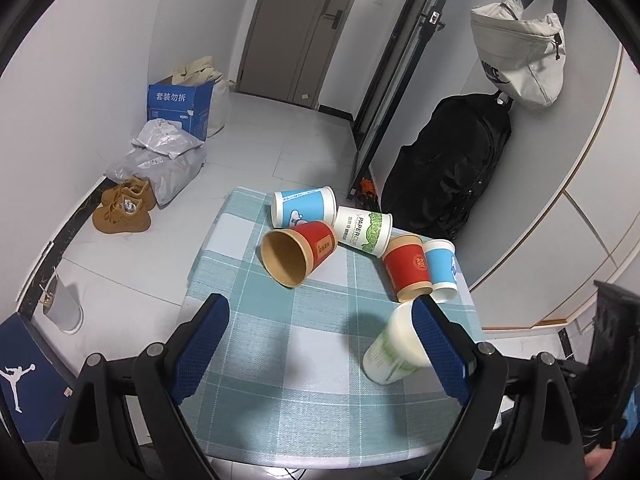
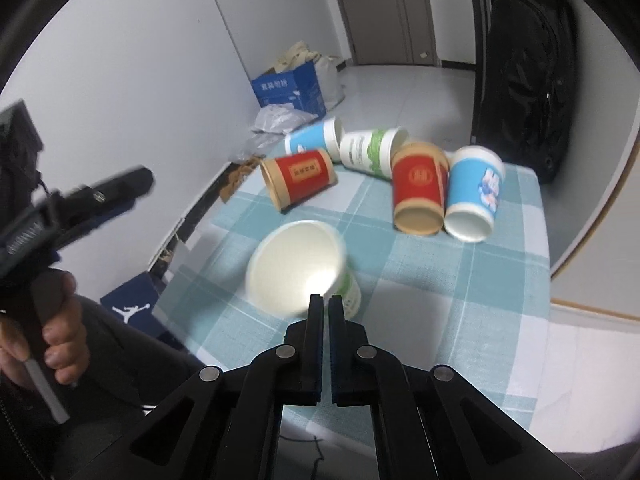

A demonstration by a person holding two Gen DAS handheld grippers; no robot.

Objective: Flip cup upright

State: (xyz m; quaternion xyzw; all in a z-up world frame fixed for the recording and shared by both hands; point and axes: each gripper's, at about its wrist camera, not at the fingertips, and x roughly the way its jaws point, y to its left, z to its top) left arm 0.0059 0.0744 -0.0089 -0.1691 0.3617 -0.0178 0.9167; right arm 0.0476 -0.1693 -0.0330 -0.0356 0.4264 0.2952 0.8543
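My right gripper [image 2: 326,300] is shut on the rim of a white and green paper cup [image 2: 298,266], held tilted over the checked tablecloth [image 2: 460,280] with its mouth facing the camera. The same cup [image 1: 394,346] shows blurred in the left wrist view beside the right finger [image 1: 438,348]. My left gripper [image 1: 320,344] is open and empty above the table's near side; it also shows at the left of the right wrist view [image 2: 100,196]. Several other cups lie on their sides: a red one [image 1: 298,252], a blue one [image 1: 304,206], a white and green one [image 1: 364,230], a red one [image 1: 408,268], a blue one [image 1: 440,270].
The small table [image 1: 248,420] stands in a room corner. On the floor left are brown shoes [image 1: 124,210], grey parcels [image 1: 160,160] and a blue box [image 1: 180,108]. A black backpack [image 1: 452,168] and a white bag [image 1: 520,52] hang at the right.
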